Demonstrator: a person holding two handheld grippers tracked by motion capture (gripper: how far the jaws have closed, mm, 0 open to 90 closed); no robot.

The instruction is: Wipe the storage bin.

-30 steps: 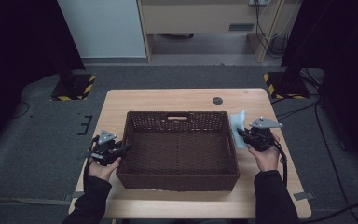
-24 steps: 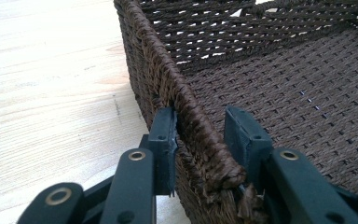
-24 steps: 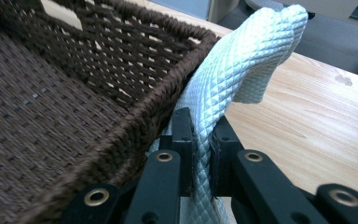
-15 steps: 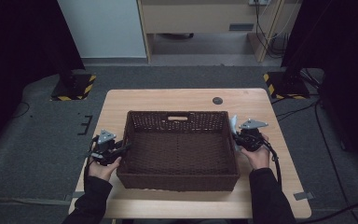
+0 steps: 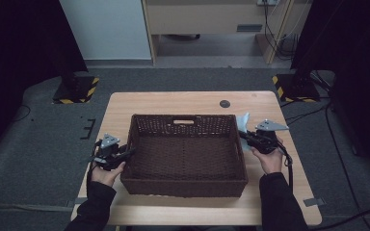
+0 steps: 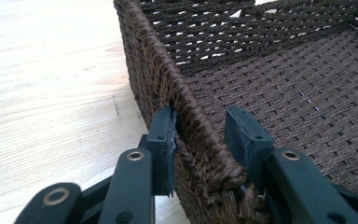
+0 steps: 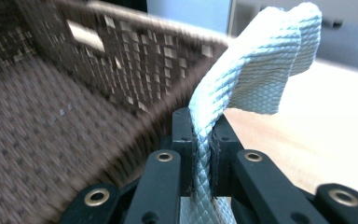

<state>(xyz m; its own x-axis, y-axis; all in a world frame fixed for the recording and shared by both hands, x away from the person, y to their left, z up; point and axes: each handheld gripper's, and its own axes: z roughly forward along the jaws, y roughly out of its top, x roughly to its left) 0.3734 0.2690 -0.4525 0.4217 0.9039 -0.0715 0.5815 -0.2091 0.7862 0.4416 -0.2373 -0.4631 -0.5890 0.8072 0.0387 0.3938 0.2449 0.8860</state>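
We count one woven brown basket [image 5: 185,154] standing in the middle of the wooden bench [image 5: 173,101], one pale blue cloth [image 5: 243,124], and two grippers, one in each of the person's hands.

The left gripper [image 5: 125,154] sits at the basket's left wall. In the left gripper view its two black fingers [image 6: 164,140] straddle the rim of that wall, one outside and one inside; the outer one lies against the weave, while the inner one stands clear of it (a gap shows there), so the grip is loose and the jaws have just been opening slightly.

The right gripper [image 5: 244,136] is at the basket's right rim, near the far right corner. In the right gripper view its two fingers [image 7: 182,140] are pressed tight on the cloth [image 7: 256,70], which rises from between them in a folded bunch and leans over the edge of the basket [image 7: 74,93] (that view is blurred).

One small dark round disc [image 5: 225,103] lies on the bench beyond the basket, well apart from both grippers
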